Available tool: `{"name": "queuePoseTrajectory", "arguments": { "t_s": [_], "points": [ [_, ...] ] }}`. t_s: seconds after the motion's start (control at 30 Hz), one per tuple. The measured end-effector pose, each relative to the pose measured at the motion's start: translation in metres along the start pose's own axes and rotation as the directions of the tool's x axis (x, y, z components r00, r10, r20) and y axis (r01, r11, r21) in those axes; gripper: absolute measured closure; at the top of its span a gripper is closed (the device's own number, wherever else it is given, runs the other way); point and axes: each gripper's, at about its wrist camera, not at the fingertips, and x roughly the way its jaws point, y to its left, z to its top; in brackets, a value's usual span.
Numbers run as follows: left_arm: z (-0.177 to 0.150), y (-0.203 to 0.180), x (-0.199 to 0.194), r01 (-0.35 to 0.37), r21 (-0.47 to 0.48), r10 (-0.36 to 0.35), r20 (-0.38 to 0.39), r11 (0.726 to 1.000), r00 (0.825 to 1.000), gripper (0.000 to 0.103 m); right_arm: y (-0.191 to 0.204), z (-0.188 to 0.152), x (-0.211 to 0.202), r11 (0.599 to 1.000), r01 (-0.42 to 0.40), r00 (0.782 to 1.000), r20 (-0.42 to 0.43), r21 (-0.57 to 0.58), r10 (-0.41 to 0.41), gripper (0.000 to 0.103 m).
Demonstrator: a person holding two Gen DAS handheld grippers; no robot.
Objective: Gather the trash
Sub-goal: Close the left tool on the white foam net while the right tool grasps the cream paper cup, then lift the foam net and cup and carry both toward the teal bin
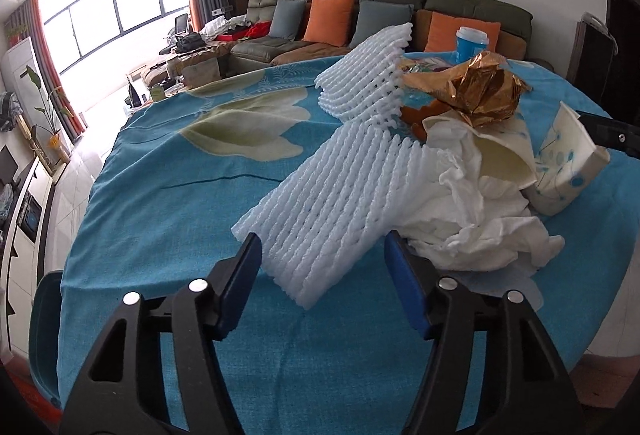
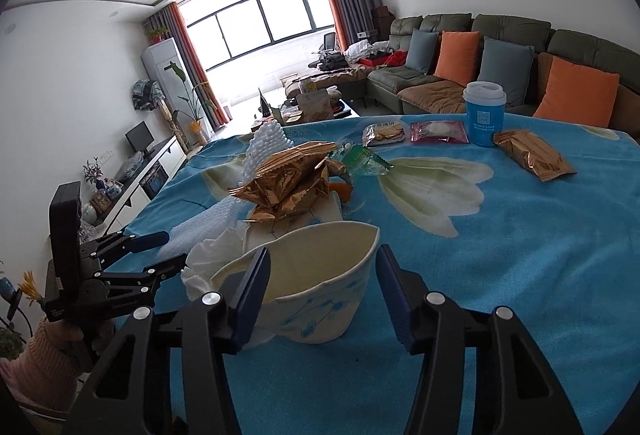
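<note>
The table (image 2: 520, 255) carries a blue cloth with a pale flower print. Behind it, across the upper right of both views, runs a dark green sofa (image 2: 500, 35) with orange and grey-blue cushions; a bright window with orange curtains fills the upper centre of the right wrist view.

The trash sits in one heap. In the left wrist view it occupies the centre and right of the frame:
- two white foam net sleeves, ribbed and springy, the nearer sleeve (image 1: 320, 219) lying flat, the farther sleeve (image 1: 368, 71) propped up behind it;
- crumpled white tissue (image 1: 472, 219), soft and folded;
- a crinkled gold foil wrapper (image 1: 480, 91) on top of the heap;
- a squashed paper cup (image 2: 316, 291) with a blue dot print, tipped on its side against the tissue.

Well apart from the heap, in the upper right of the right wrist view, stand a blue cup with a white lid (image 2: 484, 115), a sealed gold snack packet (image 2: 532, 155), a red packet (image 2: 438, 133) and a biscuit packet (image 2: 384, 135).

The left gripper (image 1: 320, 267) is spread wide, its blue pads either side of the near end of the flat foam sleeve, clamping nothing. The right gripper (image 2: 320, 291) is also spread wide, its pads flanking the paper cup; whether the left pad touches the cup cannot be told.
</note>
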Motion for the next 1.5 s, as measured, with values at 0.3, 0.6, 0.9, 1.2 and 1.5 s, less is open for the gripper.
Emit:
{"name": "queuePoseTrajectory", "arguments": {
  "t_s": [0.3,0.6,0.9,1.2,1.5],
  "points": [
    [0.001,0.010,-0.005,0.024,-0.037,-0.023,0.020,0.999,1.000,0.089,-0.016,-0.004,-0.011,0.999,0.018,0.999,-0.039,0.033,-0.017,0.095],
    [-0.008,0.029,-0.038,0.073,-0.119,-0.062,0.097,0.990,0.993,0.090,-0.006,0.006,-0.038,1.000,-0.011,1.000,0.024,-0.012,0.011,0.099],
    [-0.029,0.058,-0.082,0.060,-0.190,-0.032,0.150,0.980,0.988,0.090,0.007,0.009,-0.034,0.999,-0.005,1.000,0.018,-0.042,0.006,0.098],
    [-0.051,0.072,-0.089,0.062,-0.237,-0.031,0.130,0.969,0.991,0.090,0.038,-0.024,-0.035,0.989,-0.075,0.996,-0.060,-0.126,0.067,0.049],
    [-0.060,0.073,-0.092,0.066,-0.261,-0.030,0.140,0.963,0.990,0.090,0.065,-0.050,-0.004,0.972,0.043,0.992,-0.105,-0.232,-0.069,0.063]
  ]
}}
